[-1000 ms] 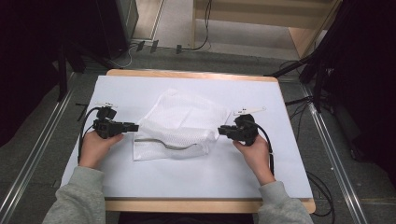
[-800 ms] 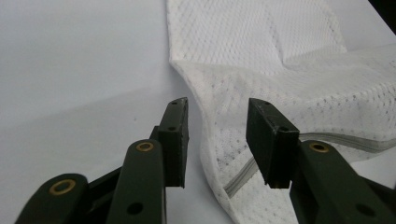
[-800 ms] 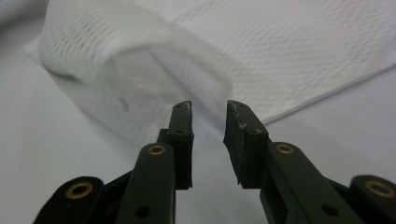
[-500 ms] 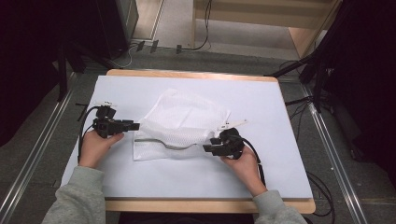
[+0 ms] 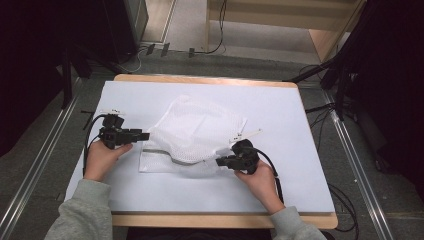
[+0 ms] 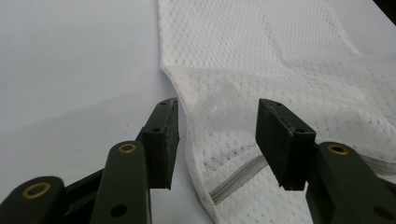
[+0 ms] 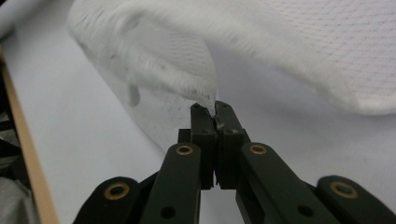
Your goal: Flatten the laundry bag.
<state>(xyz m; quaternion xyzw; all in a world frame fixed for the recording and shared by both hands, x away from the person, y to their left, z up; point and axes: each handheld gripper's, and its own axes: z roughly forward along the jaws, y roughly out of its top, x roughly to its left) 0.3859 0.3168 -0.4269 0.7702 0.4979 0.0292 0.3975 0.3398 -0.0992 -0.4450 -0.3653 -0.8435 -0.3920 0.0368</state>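
I've got the white mesh bag (image 5: 192, 135) lying near the middle of the white table cover (image 5: 280, 115), a little left of centre, crumpled and partly folded over itself. On the high view my right gripper (image 5: 223, 162) sits at the bag's near right corner, and my right hand (image 5: 257, 180) is behind it, toward the near edge. In the right gripper view the jaws are pressed together with a pinch of white mesh (image 7: 205, 95) caught between their tips; the fabric lifts up and away from the pinch, blurred, with the cover beneath it.

My left gripper (image 5: 144, 135) is at the bag's left edge, left hand (image 5: 102, 157) wrapped around the handle, cable looping out to the left. In the left gripper view the jaws stand wide apart and hold nothing. The bag's edge runs between them: the left pad (image 6: 162, 135) is just off the fabric over bare cover, the right pad (image 6: 280, 137) is above the mesh. Between them I see the grey zipper strip (image 6: 236, 179) running along the bag near its lower hem.

A white paper tag (image 5: 248, 134) lies on the cover just beyond my right gripper. The wooden table rim (image 5: 200, 79) shows at the far side.
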